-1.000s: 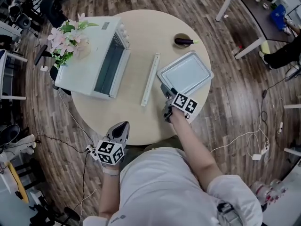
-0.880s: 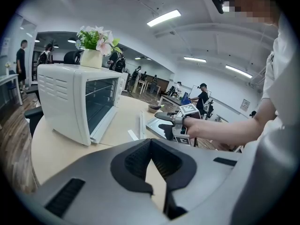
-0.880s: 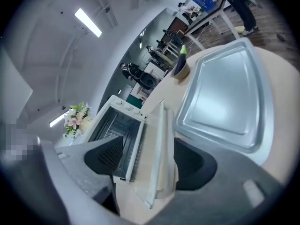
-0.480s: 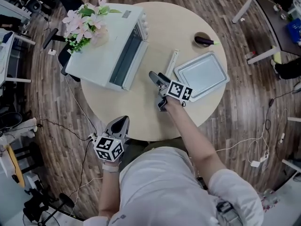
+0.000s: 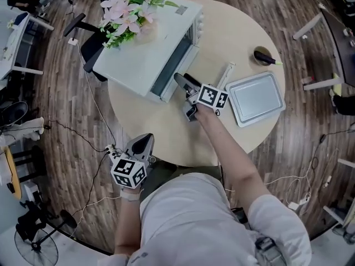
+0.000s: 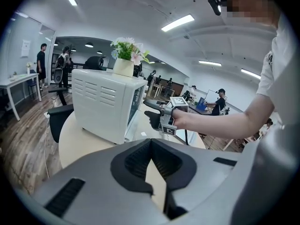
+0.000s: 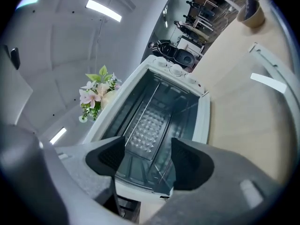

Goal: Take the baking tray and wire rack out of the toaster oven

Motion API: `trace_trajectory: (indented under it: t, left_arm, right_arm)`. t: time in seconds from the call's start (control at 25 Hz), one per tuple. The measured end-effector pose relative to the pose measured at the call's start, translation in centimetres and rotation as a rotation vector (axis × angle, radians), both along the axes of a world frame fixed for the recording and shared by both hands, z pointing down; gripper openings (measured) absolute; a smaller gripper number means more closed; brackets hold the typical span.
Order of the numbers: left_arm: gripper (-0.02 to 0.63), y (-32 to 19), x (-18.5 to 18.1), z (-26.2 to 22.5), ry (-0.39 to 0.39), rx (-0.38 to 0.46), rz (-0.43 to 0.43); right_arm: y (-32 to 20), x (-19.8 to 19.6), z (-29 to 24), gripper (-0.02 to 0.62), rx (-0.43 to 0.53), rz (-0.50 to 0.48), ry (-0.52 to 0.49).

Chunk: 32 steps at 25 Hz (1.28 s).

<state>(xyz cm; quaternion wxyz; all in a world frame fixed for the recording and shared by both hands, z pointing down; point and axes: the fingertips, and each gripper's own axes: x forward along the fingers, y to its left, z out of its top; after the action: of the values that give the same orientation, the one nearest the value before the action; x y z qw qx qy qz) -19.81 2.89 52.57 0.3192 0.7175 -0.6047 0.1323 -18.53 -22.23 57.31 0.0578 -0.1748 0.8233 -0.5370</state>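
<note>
We hold the right gripper (image 5: 182, 80) level at the open mouth of the oven (image 5: 147, 54), which stands on the far left of the table (image 5: 166, 132). Its jaws stand wide apart and have just been closing a little. Nothing is between them, and past them we look into the oven's dark inside. Thin wires in there are the rack (image 7: 151, 102), as far as we can tell. The tray (image 5: 256, 98) lies flat and empty on the right of the table, well apart from the oven. A white strip (image 5: 226, 73) lies between oven and tray, just right of that gripper. Our left gripper (image 5: 144, 140) hangs off the table's near edge, its jaws closed together on nothing. Flowers (image 5: 130, 13) sit on top of the oven, and a small bowl (image 5: 265, 56) stands at the far right.
</note>
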Motion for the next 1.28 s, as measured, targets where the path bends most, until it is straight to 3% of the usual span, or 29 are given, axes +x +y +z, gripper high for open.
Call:
trace_trajectory:
  t: [0.88,1.12,1.28]
  left_arm:
    - [-0.002,4.1,-3.7,2.1,0.041,-0.071,-0.143]
    - [-0.002,4.8,-4.1,2.2,0.041,-0.08,-0.173]
    - [0.0,4.8,-3.9,2.4,0.038,-0.087,-0.171]
  right_arm:
    - [-2.3,-11.6,-2.3,0.291,0.076,-0.154,-0.098]
    - [-2.9,-12.8,-3.3,0.182,0.102,-0.161,-0.117]
    - [-2.7,-13.2,-3.9,0.067,0.142,-0.193,-0.121]
